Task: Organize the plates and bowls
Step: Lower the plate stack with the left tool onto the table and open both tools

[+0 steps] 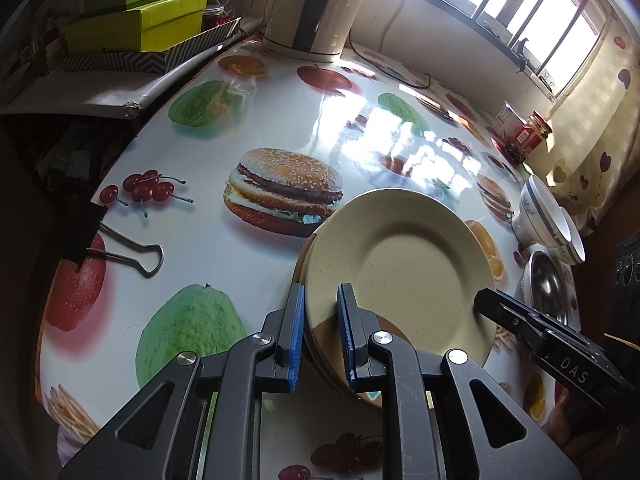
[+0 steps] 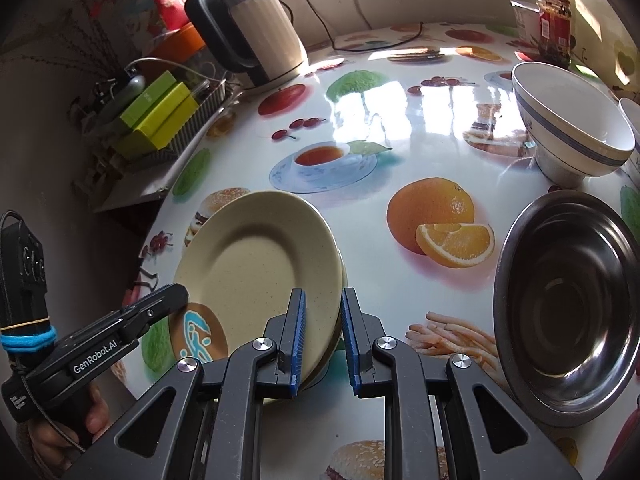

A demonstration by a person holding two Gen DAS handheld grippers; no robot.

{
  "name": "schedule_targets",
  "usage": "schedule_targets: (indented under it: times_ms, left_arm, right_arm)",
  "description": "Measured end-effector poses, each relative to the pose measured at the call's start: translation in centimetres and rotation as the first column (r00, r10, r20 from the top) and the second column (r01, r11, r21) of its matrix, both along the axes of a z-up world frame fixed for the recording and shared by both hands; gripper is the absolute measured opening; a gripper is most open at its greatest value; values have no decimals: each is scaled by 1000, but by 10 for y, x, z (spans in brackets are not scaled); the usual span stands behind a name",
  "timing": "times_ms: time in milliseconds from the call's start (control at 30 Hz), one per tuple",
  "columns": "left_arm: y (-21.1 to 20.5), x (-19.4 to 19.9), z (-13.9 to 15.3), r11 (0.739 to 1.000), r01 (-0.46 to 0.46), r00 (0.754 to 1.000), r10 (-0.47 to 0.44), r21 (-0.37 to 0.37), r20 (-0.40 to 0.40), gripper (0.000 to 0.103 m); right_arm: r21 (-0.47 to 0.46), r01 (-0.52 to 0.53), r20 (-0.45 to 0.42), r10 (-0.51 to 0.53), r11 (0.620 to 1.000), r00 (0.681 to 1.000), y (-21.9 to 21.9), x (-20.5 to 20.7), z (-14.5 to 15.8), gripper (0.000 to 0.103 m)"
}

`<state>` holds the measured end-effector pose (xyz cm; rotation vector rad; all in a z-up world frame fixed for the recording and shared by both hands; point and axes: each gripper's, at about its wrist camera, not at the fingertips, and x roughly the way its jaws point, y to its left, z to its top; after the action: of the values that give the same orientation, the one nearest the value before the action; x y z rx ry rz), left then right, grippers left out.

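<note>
Both grippers are gripping one stack of speckled beige plates [image 1: 400, 264] from opposite rims. The left gripper [image 1: 320, 336] is pinching the near-left edge, blue pads [image 1: 297, 336] pressed to either side of the rims. The right gripper [image 2: 323, 340] is clamping the opposite edge in the same way; in the left wrist view its black fingers are reaching in from the right onto the top plate's rim.

The stack is sitting near the table's front edge, on the glossy tablecloth [image 1: 224, 128] printed with burgers, fruit and fries. Whether the stack is resting on the cloth or raised off it cannot be told. The plates are slightly offset, lower rims showing at the left side.

To the right of the stack a stainless steel bowl [image 2: 568, 308] is standing empty. Behind it two white bowls with blue bands [image 2: 572, 120] are sitting side by side.

At the table's far side an electric kettle [image 1: 316, 8] is standing, with green boxes [image 1: 152, 12] to its left. A binder clip [image 1: 120, 248] is clamping the cloth at the left edge. A red-labelled jar [image 2: 554, 20] is standing at the far right.
</note>
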<state>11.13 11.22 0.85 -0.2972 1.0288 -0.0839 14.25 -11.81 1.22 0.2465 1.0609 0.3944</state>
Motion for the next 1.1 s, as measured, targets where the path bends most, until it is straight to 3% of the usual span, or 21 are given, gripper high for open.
schedule_targets:
  times_ms: [933, 1100]
  left_arm:
    - [2, -2, 5, 1000, -6, 1000, 6, 7, 19, 18]
    - [-1, -2, 15, 1000, -6, 999, 4, 31, 44, 25]
  right_arm:
    - [-24, 0, 20, 0, 1000, 1000, 3, -2, 2, 20]
    - [-37, 13, 43, -12, 999, 999, -2, -2, 9, 28]
